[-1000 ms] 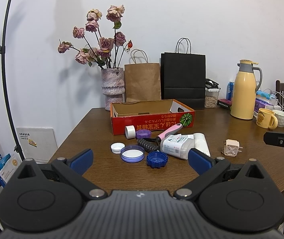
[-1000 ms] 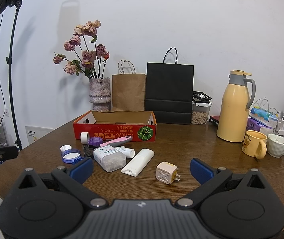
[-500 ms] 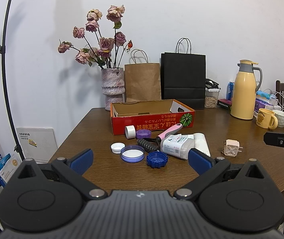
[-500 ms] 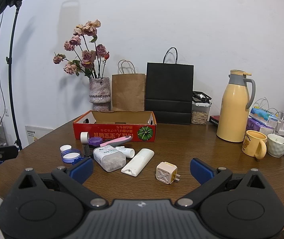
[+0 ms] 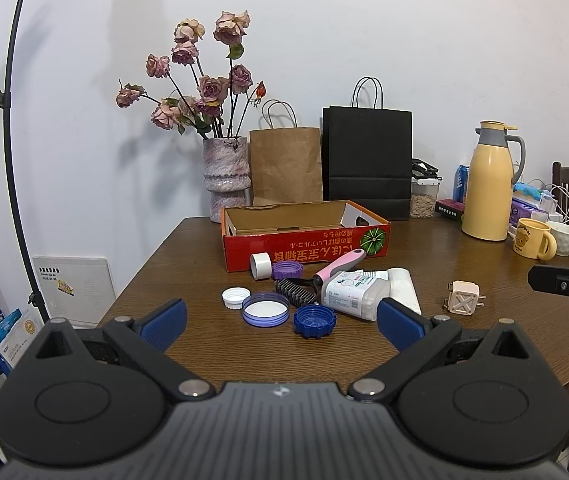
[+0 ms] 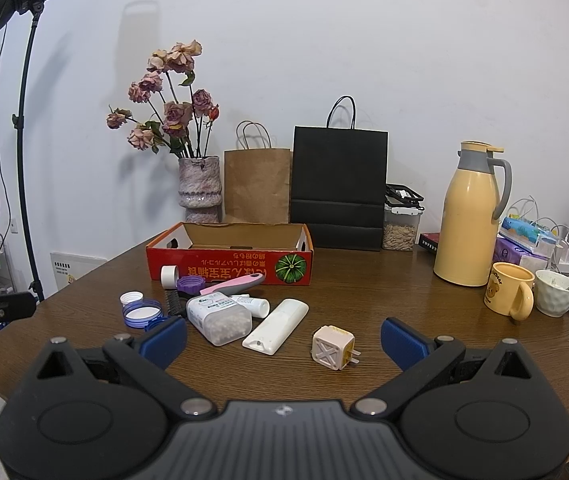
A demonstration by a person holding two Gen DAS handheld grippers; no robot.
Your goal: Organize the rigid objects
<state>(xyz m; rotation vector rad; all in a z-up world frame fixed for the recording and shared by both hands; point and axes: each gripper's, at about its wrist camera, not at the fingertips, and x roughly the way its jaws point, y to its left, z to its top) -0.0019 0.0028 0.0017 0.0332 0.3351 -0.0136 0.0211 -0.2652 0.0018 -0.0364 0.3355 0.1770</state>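
Note:
A red cardboard box (image 5: 304, 242) (image 6: 230, 262) stands open on the wooden table (image 5: 268, 356). In front of it lie a dark blue lid (image 5: 315, 321), a wide purple lid (image 5: 265, 309), a white cap (image 5: 235, 297), a purple cap (image 5: 287, 270), a tape roll (image 5: 260, 265), a pink-handled brush (image 5: 318, 278), a clear pill box (image 6: 219, 318), a small tube (image 6: 250, 304), a white remote (image 6: 276, 326) and a cream plug adapter (image 6: 332, 347). My left gripper (image 5: 280, 322) is open, short of the lids. My right gripper (image 6: 283, 338) is open near the adapter.
Along the back stand a vase of dried roses (image 5: 226, 176), a brown bag (image 5: 286, 164), a black bag (image 5: 366, 162) and a yellow jug (image 6: 470, 216). A yellow mug (image 6: 508, 294), a bowl (image 6: 556, 292) and cables crowd the right. A light stand (image 5: 8, 128) rises at the left.

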